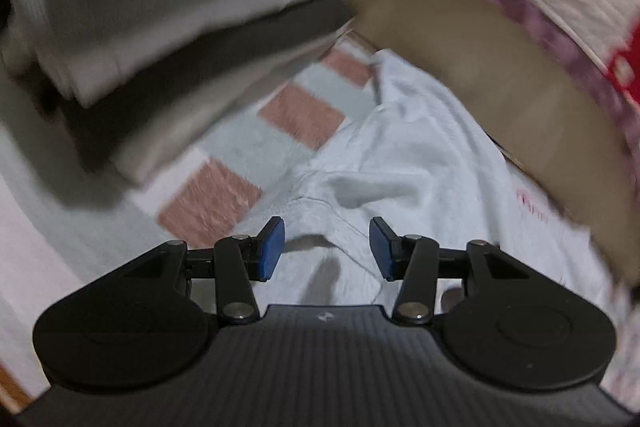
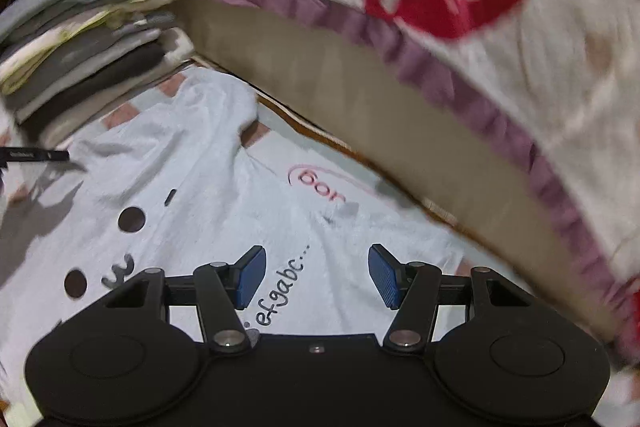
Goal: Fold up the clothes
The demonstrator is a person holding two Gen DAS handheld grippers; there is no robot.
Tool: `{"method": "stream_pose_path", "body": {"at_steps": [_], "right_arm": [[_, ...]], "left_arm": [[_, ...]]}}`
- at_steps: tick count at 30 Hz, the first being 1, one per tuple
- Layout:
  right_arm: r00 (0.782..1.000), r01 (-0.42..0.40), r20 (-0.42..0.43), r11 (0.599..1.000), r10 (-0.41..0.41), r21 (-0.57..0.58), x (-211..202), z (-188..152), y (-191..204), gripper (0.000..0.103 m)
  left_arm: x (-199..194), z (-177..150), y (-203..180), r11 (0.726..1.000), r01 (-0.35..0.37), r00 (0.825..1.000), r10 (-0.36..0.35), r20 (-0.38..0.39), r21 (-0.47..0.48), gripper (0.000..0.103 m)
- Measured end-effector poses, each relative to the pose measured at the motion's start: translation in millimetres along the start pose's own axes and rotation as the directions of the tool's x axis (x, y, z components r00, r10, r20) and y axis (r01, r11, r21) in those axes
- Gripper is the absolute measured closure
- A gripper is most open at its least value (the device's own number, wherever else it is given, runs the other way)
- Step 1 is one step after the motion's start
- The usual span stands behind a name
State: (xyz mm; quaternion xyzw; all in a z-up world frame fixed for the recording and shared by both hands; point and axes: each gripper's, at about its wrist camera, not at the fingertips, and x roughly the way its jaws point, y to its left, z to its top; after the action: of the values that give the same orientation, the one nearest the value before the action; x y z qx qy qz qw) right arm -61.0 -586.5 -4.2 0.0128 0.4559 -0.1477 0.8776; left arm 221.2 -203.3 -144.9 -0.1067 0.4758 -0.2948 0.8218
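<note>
Both hand-held grippers empty above the shirt

My left hand-held gripper (image 1: 327,249) and right hand-held gripper (image 2: 317,277) are both released, nothing between the pads. The pale blue printed cotton T-shirt (image 2: 192,195) lies wrinkled on the checked pink and grey floor mat (image 1: 224,163). I could pinch two layers at a crease. Only the right view shows the print; the stack of folded grey clothes (image 2: 80,59) is sharper there.

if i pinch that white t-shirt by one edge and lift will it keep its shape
Probably not. The white t-shirt already lies wrinkled and bunched at one sleeve, so it looks soft and floppy. It would likely drape and drag rather than lift flat. It seems light.
</note>
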Motion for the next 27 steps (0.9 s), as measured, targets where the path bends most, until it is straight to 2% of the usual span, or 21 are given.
{"method": "stream_pose_path", "body": {"at_steps": [2, 4, 7, 8, 9, 10, 13, 16, 17, 19, 21, 22, 25, 27], "right_arm": [[1.0, 0.008, -0.003, 1.0, -0.008, 0.03, 8.4, -9.3, -12.9, 0.041], [1.0, 0.016, -0.005, 0.998, -0.016, 0.06, 16.8, -18.7, -25.8, 0.041], [1.0, 0.018, 0.0, 0.992, -0.018, 0.128, 30.5, -30.6, -45.8, 0.041], [1.0, 0.01, 0.002, 0.987, -0.011, 0.163, 36.6, -33.0, -52.8, 0.041], [1.0, 0.006, 0.003, 0.981, -0.007, 0.195, 42.1, -35.5, -59.1, 0.041], [1.0, 0.013, 0.002, 0.976, -0.014, 0.218, 46.2, -38.1, -63.2, 0.041], [1.0, 0.018, 0.005, 0.966, -0.02, 0.257, 55.2, -46.1, -72.3, 0.041], [0.999, 0.036, 0.005, 0.955, -0.039, 0.294, 64.5, -53.1, -82.3, 0.041], [0.999, 0.043, 0.003, 0.95, -0.046, 0.309, 67.7, -55.5, -85.9, 0.041], [0.998, 0.063, -0.011, 0.937, -0.063, 0.343, 74.4, -60.0, -93.4, 0.041], [0.996, 0.086, -0.02, 0.926, -0.084, 0.368, 80.9, -63.3, -100.1, 0.041], [0.995, 0.097, -0.024, 0.921, -0.095, 0.378, 84.1, -64.7, -103.2, 0.041], [0.992, 0.123, -0.028, 0.894, -0.122, 0.431, 93.6, -66.6, -113.6, 0.041], [0.99, 0.135, -0.03, 0.872, -0.138, 0.471, 98.2, -67.8, -119.3, 0.041]], "left_arm": [[12.1, -1.6, 1.2, 1.0, 0.0, 1.0, 0.0, -0.018, -0.008, 0.056], [21.6, -4.6, -4.3, 0.999, -0.008, 0.999, 0.009, -0.036, 0.042, 0.047], [29.1, -2.9, -10.6, 0.993, -0.017, 1.0, 0.019, -0.013, 0.114, 0.045], [30.3, -1.3, -9.5, 0.992, -0.013, 1.0, 0.013, 0.001, 0.127, 0.049], [30.2, 0.8, -7.1, 0.991, -0.013, 1.0, 0.011, 0.016, 0.136, 0.08], [29.7, 3.1, -4.9, 0.989, -0.02, 0.999, 0.015, 0.034, 0.147, 0.103], [6.8, 9.5, 3.1, 0.984, -0.062, 0.987, 0.035, 0.159, 0.166, 0.101], [-18.3, 23.0, 24.4, 0.998, -0.01, 0.98, -0.003, 0.2, 0.064, 0.101], [-20.0, 23.4, 27.4, 0.997, -0.044, 0.977, 0.03, 0.213, 0.063, 0.101], [-18.8, 19.8, 28.9, 0.983, -0.157, 0.959, 0.13, 0.252, 0.092, 0.101], [-19.9, 16.1, 28.0, 0.942, -0.312, 0.909, 0.257, 0.328, 0.127, 0.103], [-20.4, 17.0, 28.9, 0.935, -0.324, 0.904, 0.262, 0.338, 0.142, 0.103], [-19.2, 20.4, 30.8, 0.955, -0.263, 0.929, 0.213, 0.304, 0.135, 0.103], [-18.6, 22.1, 30.2, 0.975, -0.18, 0.951, 0.139, 0.276, 0.129, 0.102]]}}
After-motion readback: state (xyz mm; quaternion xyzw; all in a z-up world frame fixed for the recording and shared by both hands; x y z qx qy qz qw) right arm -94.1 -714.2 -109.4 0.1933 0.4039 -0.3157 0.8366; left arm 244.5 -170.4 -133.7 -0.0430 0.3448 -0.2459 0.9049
